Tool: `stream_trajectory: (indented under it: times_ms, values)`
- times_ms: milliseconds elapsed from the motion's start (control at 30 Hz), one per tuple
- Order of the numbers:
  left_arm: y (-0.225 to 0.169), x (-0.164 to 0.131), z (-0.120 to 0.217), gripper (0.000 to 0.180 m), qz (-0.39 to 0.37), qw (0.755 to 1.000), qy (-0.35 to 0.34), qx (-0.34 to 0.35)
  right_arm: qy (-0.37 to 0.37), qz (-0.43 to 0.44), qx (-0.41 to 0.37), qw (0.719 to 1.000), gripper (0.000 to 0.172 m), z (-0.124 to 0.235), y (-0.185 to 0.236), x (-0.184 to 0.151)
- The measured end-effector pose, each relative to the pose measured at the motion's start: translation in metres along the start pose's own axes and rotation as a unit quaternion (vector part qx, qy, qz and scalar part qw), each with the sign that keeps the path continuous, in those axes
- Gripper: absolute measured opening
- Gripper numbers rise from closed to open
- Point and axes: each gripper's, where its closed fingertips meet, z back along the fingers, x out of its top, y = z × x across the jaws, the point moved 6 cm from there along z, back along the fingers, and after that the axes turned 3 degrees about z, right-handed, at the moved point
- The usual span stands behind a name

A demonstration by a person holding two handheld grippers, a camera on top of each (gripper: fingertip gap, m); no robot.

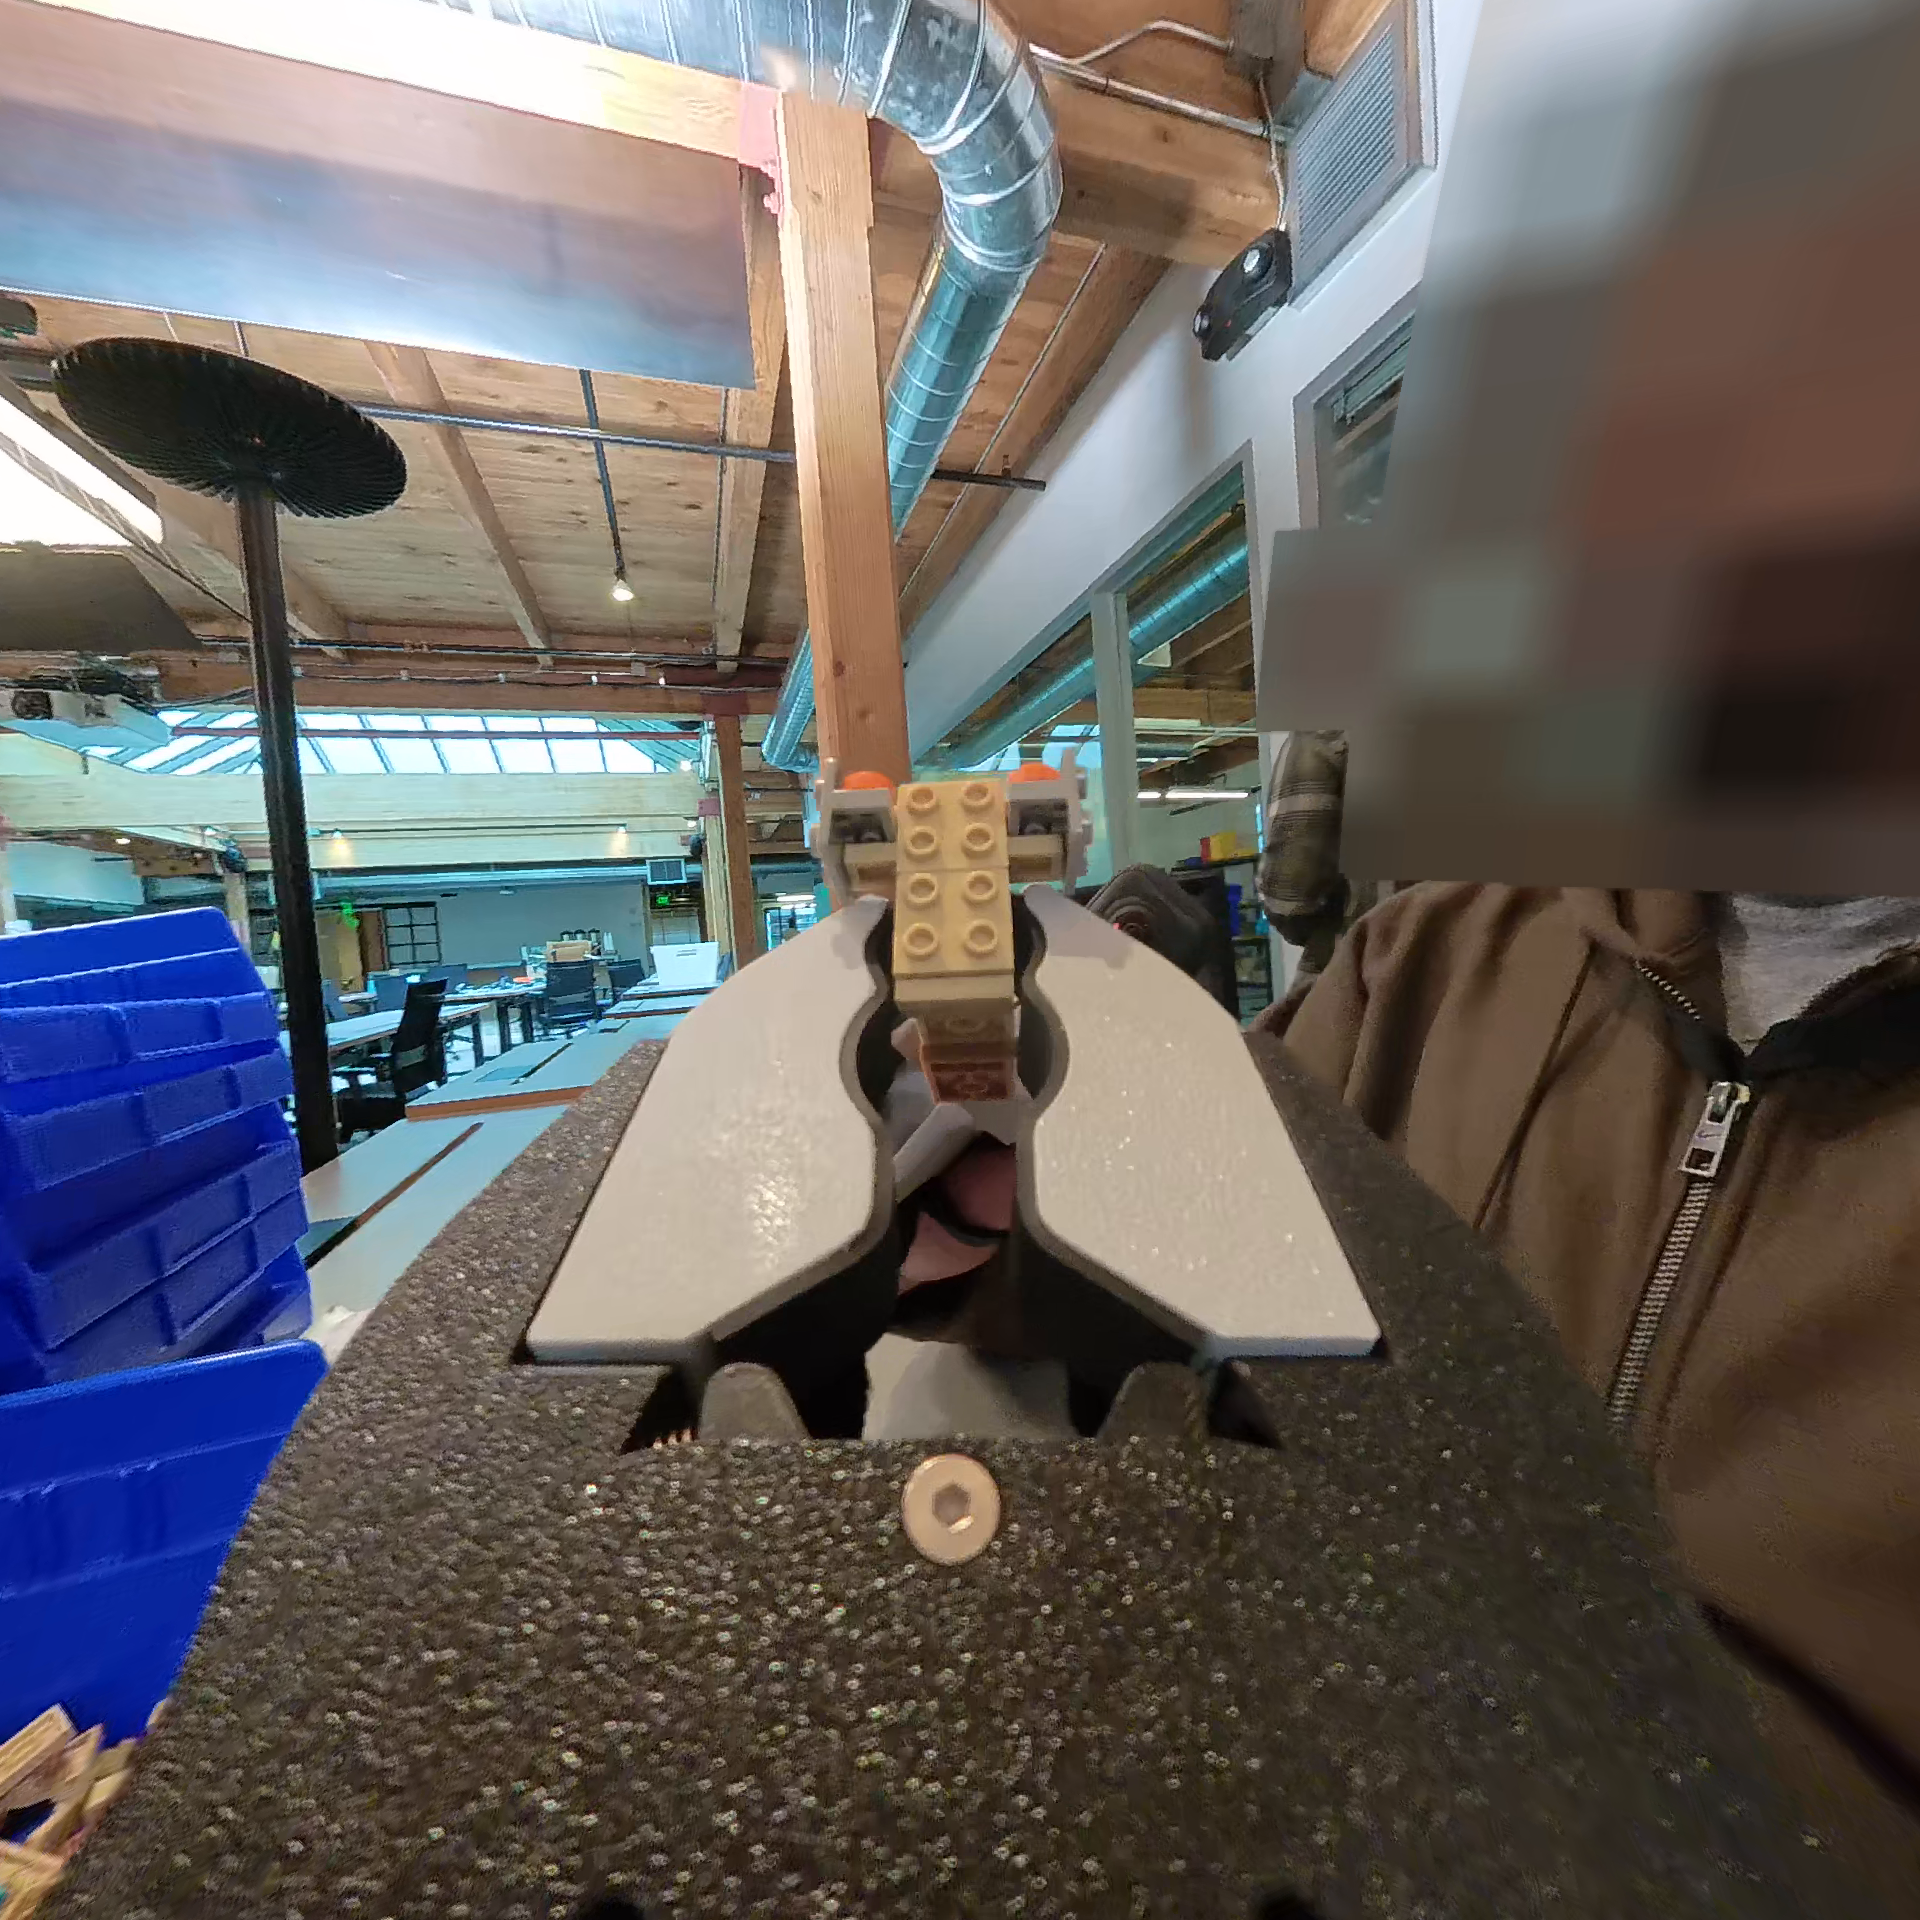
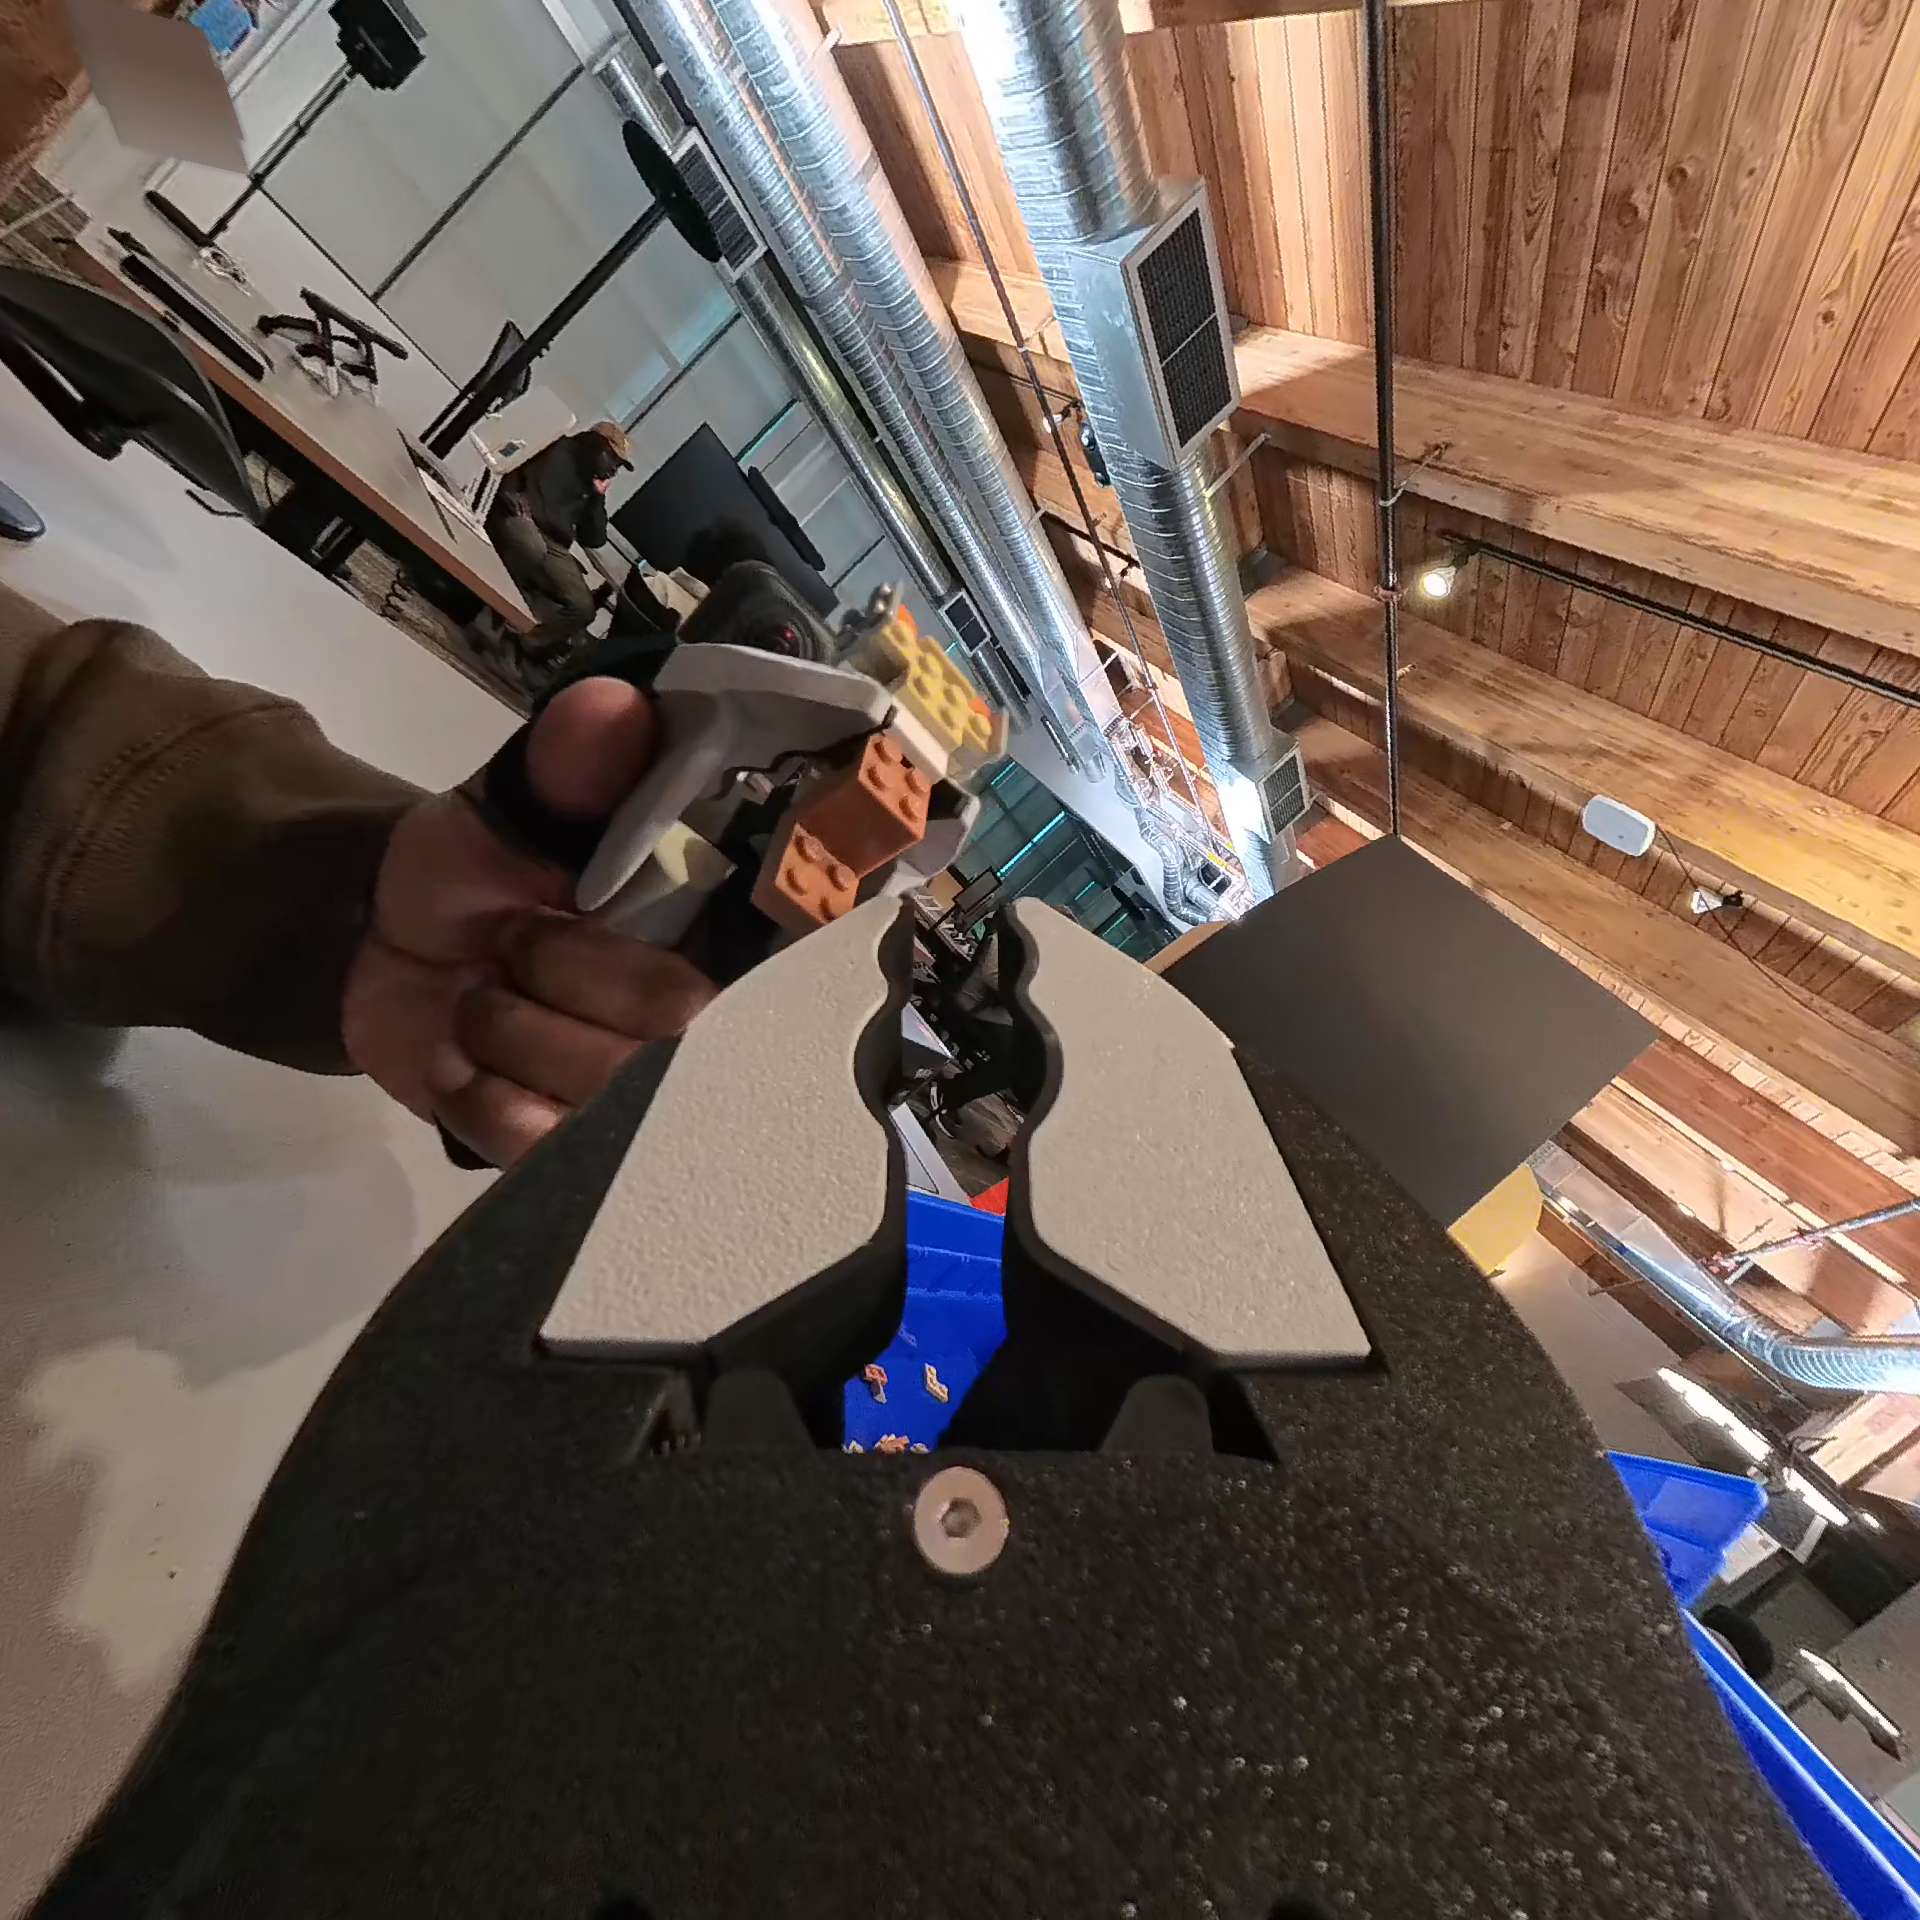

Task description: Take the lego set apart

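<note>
My left gripper (image 1: 954, 935) points upward and is shut on a small brick assembly (image 1: 951, 894). The assembly has tan studded bricks on top, grey side pieces with orange domes and a brown piece lower down between the fingers. The right wrist view shows the same gripper (image 2: 883, 758) in a person's hand (image 2: 499, 935), its grey fingers clamped on the assembly, with brown bricks (image 2: 862, 821) below tan ones (image 2: 935, 686). My right gripper (image 2: 956, 935) is open with nothing between its pads. Its fingertips (image 2: 883, 925) are just below the brown bricks.
Stacked blue bins (image 1: 135, 1143) stand at the left, one with small tan pieces (image 1: 42, 1787). A person in a brown zip hoodie (image 1: 1558, 1247) is close on the right. A blue bin (image 2: 945, 1320) with small bricks lies under my right gripper. Wooden beams and ducts are overhead. Less than 4 cm separates the two grippers' tips.
</note>
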Motion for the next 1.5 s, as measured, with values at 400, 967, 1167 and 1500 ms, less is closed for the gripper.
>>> stream_trajectory:
  times_ms: [400, 967, 1167, 1500]
  values:
    - [0.005, -0.002, -0.005, 0.02, -0.189, 0.969, 0.102, 0.125, -0.018, 0.001, -0.012, 1.0, 0.016, 0.006, -0.008, 0.008]
    - [0.015, -0.013, -0.015, 0.019, -0.481, 0.794, 0.213, 0.304, 0.032, 0.069, -0.053, 0.996, 0.027, -0.001, 0.003, 0.005]
    - [0.014, -0.018, -0.018, 0.019, -0.504, 0.777, 0.221, 0.306, 0.047, 0.067, -0.058, 0.995, 0.028, -0.003, 0.003, 0.002]
    - [0.014, -0.019, -0.019, 0.019, -0.528, 0.752, 0.225, 0.324, 0.064, 0.056, -0.05, 0.995, 0.019, -0.003, 0.0, 0.001]
